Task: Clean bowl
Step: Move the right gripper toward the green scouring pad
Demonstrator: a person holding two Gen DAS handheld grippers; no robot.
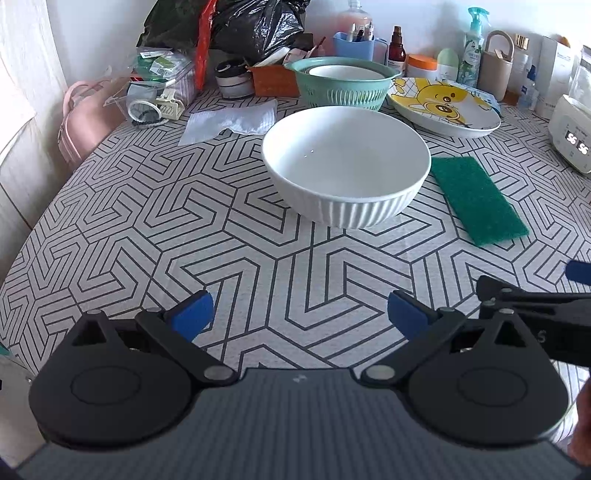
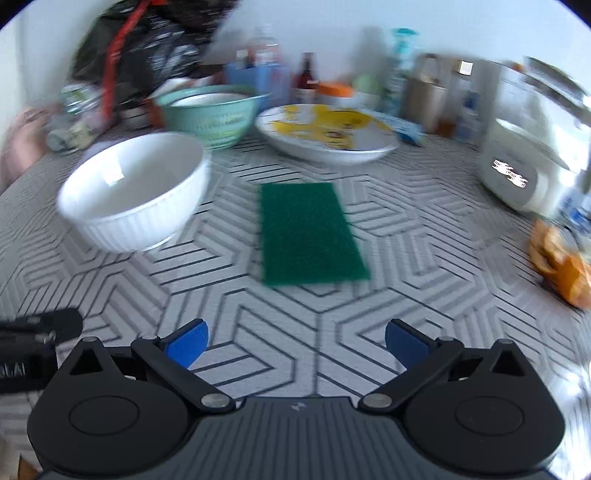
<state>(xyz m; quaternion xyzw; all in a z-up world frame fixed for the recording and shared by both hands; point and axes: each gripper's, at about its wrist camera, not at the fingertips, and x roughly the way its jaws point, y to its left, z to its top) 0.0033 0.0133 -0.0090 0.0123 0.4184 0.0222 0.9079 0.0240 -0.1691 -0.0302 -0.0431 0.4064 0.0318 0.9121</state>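
A white ribbed bowl (image 1: 346, 164) stands upright on the patterned table; it also shows at the left of the right wrist view (image 2: 135, 190). A green scouring pad (image 1: 478, 198) lies flat just right of the bowl, and sits straight ahead in the blurred right wrist view (image 2: 310, 232). My left gripper (image 1: 301, 317) is open and empty, short of the bowl. My right gripper (image 2: 297, 345) is open and empty, short of the pad. Part of the right gripper (image 1: 535, 299) shows at the right edge of the left wrist view.
Behind the bowl stand a teal colander (image 1: 341, 83) with a bowl in it, a cartoon-printed plate (image 1: 445, 107), bottles and jars (image 1: 397, 48), a black bag (image 1: 236, 26) and a white appliance (image 1: 572, 138). A white cloth (image 1: 232, 122) lies to the back left. Orange peel (image 2: 561, 258) lies at the right.
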